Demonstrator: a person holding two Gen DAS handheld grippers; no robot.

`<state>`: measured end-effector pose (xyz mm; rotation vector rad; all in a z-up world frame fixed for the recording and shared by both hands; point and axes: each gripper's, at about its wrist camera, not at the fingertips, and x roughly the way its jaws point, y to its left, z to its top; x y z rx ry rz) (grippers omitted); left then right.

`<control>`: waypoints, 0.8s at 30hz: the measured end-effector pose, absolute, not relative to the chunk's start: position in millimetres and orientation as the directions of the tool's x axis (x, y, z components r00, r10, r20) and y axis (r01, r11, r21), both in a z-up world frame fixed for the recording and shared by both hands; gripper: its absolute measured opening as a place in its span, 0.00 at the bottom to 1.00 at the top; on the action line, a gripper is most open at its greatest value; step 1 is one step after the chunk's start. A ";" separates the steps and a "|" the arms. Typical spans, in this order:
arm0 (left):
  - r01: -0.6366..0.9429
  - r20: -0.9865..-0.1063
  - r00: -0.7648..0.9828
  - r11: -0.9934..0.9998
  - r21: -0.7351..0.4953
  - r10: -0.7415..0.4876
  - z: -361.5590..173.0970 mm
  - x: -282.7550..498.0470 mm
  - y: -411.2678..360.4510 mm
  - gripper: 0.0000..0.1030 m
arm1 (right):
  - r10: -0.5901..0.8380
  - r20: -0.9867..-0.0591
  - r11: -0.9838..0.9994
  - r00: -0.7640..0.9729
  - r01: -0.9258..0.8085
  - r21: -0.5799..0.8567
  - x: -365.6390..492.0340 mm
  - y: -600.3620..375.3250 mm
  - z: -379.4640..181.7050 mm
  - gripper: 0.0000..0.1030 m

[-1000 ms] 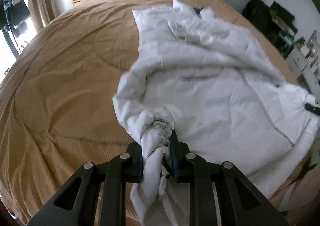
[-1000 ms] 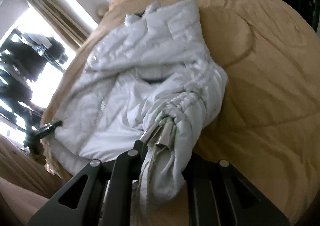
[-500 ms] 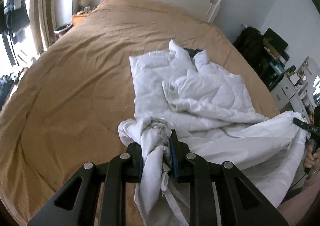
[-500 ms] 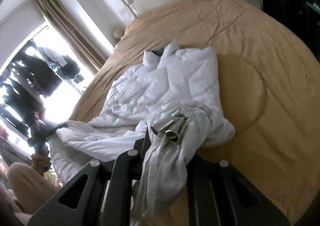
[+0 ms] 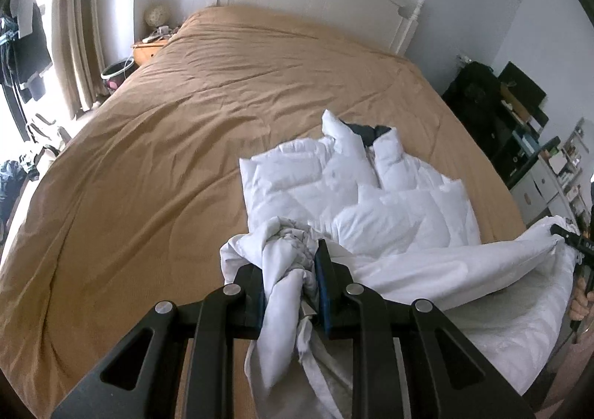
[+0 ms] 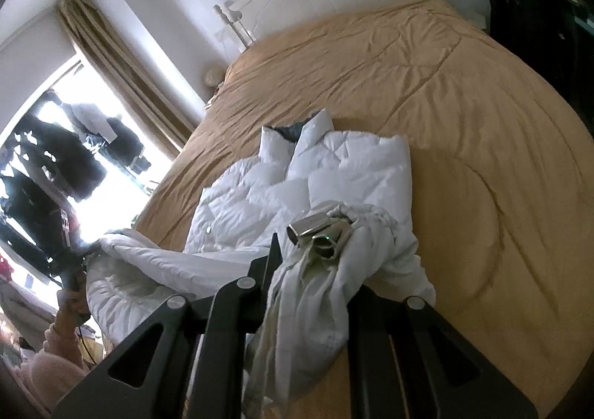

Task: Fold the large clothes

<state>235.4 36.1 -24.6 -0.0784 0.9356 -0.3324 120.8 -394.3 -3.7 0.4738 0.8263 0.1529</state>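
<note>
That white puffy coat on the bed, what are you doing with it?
A person is folding the white puffy coat on the tan bed. The left tool pinches one bunched bottom corner and the right tool pinches the other. Both corners are lifted off the bed, while the collar end lies flat.

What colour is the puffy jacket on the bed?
White, with a dark lining at the collar. The jacket shows best in the left wrist view.

White puffer jacket, crumpled on bed, hem lifted.
</note>
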 end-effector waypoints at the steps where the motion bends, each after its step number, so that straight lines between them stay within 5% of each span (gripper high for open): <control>1: 0.239 -0.778 0.544 0.947 -0.214 -0.313 -25.5 243.2 35.4 0.20 | 0.311 -0.671 0.885 0.674 0.052 0.463 126.6 -395.5 -2.4 0.12; 24: 0.171 -0.841 0.499 0.976 -0.138 -0.207 -66.5 391.9 -7.2 0.21 | 0.288 -0.708 0.854 0.645 0.162 0.495 265.4 -438.1 -32.0 0.12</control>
